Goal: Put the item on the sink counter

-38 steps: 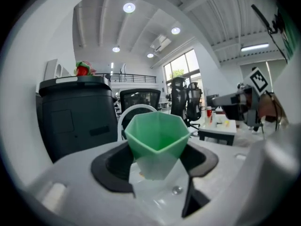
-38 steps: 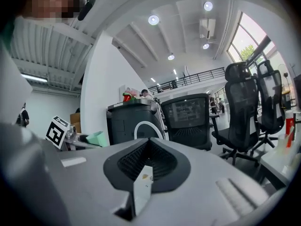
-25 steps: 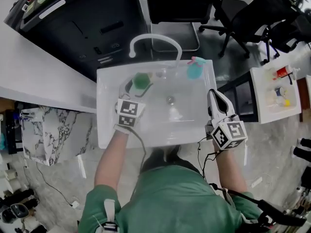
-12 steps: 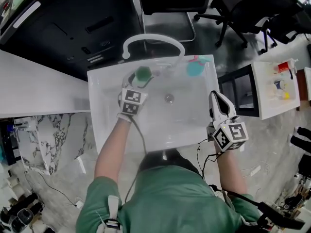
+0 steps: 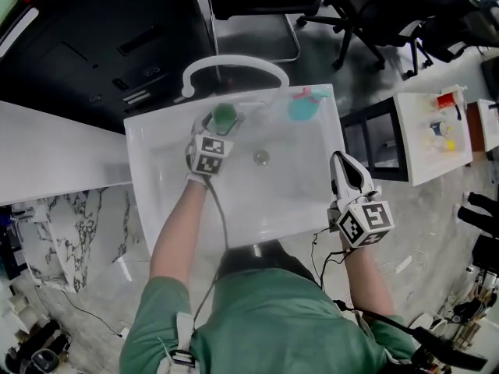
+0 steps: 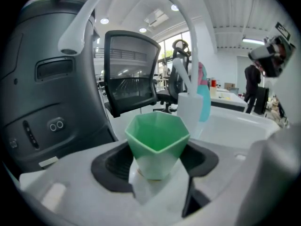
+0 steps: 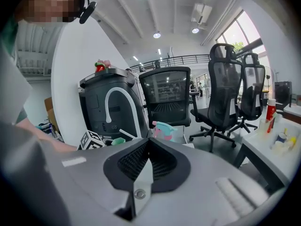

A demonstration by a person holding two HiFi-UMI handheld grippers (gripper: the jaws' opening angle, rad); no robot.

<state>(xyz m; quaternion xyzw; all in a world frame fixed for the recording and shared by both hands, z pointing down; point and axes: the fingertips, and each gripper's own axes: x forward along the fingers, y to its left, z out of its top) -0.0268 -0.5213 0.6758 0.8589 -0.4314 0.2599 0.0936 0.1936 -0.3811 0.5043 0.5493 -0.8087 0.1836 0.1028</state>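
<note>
A green faceted cup [image 5: 224, 114] hangs over the back of the white sink [image 5: 153, 179], just below the arched white faucet [image 5: 228, 65]. My left gripper [image 5: 221, 123] is shut on the cup; in the left gripper view the cup [image 6: 157, 134] stands upright between the black pads, mouth up, with the faucet [image 6: 80, 27] arching overhead. My right gripper [image 5: 341, 164] rests at the sink's right rim, jaws together, holding nothing. In the right gripper view its jaws [image 7: 149, 143] meet in a point.
A teal bottle with a pink top [image 5: 301, 106] stands at the sink's back right corner. Behind the sink are a black cabinet [image 5: 93, 37] and office chairs [image 5: 366, 14]. A white table with small bottles [image 5: 437, 131] is at the right, a white countertop [image 5: 47, 154] at the left.
My left gripper has carried the green cup from the sink's middle toward the back rim, under the faucet. The right gripper has stayed by the right rim.
</note>
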